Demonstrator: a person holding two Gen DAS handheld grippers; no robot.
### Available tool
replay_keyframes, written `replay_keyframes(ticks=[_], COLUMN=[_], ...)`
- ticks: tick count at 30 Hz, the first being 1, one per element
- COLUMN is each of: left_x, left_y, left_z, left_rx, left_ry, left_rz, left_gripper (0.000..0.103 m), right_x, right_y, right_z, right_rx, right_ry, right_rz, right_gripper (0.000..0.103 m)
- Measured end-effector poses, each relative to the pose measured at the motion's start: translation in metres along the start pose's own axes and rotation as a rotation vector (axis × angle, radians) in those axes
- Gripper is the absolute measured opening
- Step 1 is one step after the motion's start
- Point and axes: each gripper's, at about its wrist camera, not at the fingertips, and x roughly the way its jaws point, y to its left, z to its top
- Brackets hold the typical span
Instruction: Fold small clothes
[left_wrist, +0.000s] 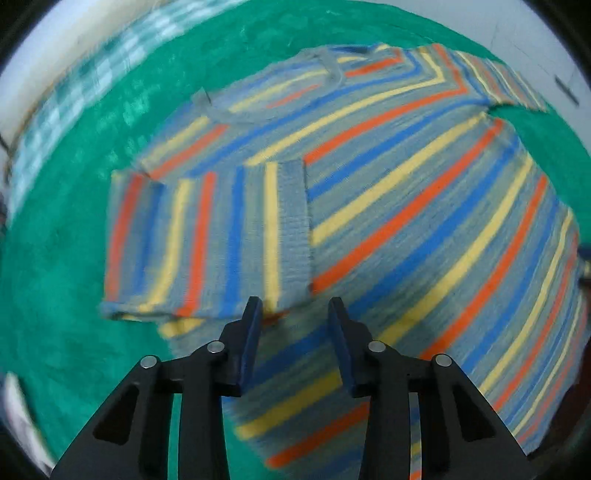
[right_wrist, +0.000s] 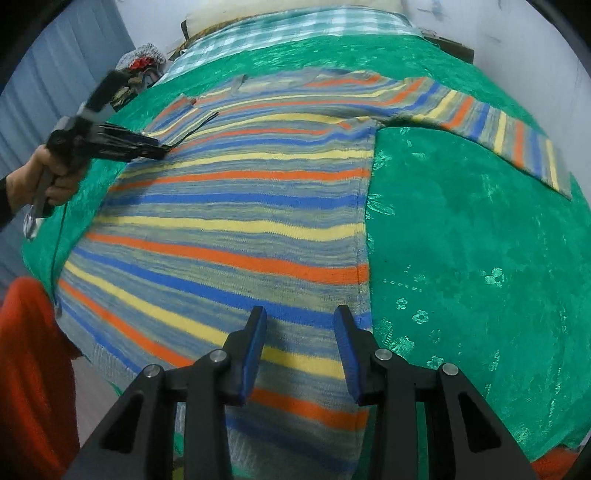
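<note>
A striped sweater in grey, blue, yellow and orange lies flat on a green cloth. One sleeve is folded across its body. The other sleeve stretches out to the right. My left gripper points down at the folded sleeve's cuff corner, jaws apart, pads pressing on nothing. In the right wrist view a hand holds that left gripper at the sweater's far left. My right gripper hovers open over the sweater by its right side seam, nothing between the fingers.
A checked cloth lies beyond the green cloth, with a small heap of things at the back left. Orange-red fabric fills the near left corner. Pale walls stand behind and to the right.
</note>
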Motion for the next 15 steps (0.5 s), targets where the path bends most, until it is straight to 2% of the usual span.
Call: replay_keyframes(ticks=[1,3,4,5,6,7,8,9,10,11,12,15], left_x=[-0.005,-0.011,-0.007,0.001,0.012,0.022,0.029,0.029,0.027,0.024,0.017,-0.025], left_y=[-0.002,-0.006,-0.013,-0.016,-0.014,-0.018,-0.017,-0.011,-0.004,0.007,0.016,0.090], left_z=[0.001,0.006,0.008,0.010,0.014,0.014,0.012,0.011,0.011,0.012,0.013,-0.004], left_rx=[0.007,0.015,0.040,0.064,0.082,0.102,0.103,0.073,0.016,-0.054,-0.113,-0.462], left_ry=[-0.027,-0.098,-0.123,-0.108,-0.086,-0.056,-0.034,-0.027,-0.016,-0.003,-0.026,-0.144], left_rz=[0.041,0.107,0.144,0.160,0.172,0.181,0.162,0.119,0.088,0.122,0.111,0.076], left_gripper=[0.075,0.094,0.095,0.095,0.091,0.080,0.074,0.046,0.005,0.004,0.005,0.005], right_x=[0.000,0.004,0.003,0.001,0.001,0.000,0.000,0.000,0.000,0.000,0.000,-0.001], right_y=[0.001,0.002,0.004,0.004,0.005,0.007,0.008,0.008,0.008,0.008,0.008,0.007], right_z=[-0.005,-0.002,-0.002,-0.003,-0.002,-0.002,-0.003,-0.004,-0.004,-0.004,-0.004,-0.005], right_rx=[0.001,0.006,0.008,0.010,0.012,0.013,0.013,0.013,0.013,0.014,0.015,0.019], right_ry=[0.001,0.003,0.002,0.001,0.000,-0.001,0.000,-0.001,-0.002,-0.002,-0.002,-0.002], right_rz=[0.002,0.005,0.005,0.005,0.003,0.000,-0.002,-0.005,-0.006,-0.007,-0.006,-0.003], right_gripper=[0.038,0.038,0.038,0.038,0.038,0.038,0.038,0.038,0.038,0.038,0.038,0.038])
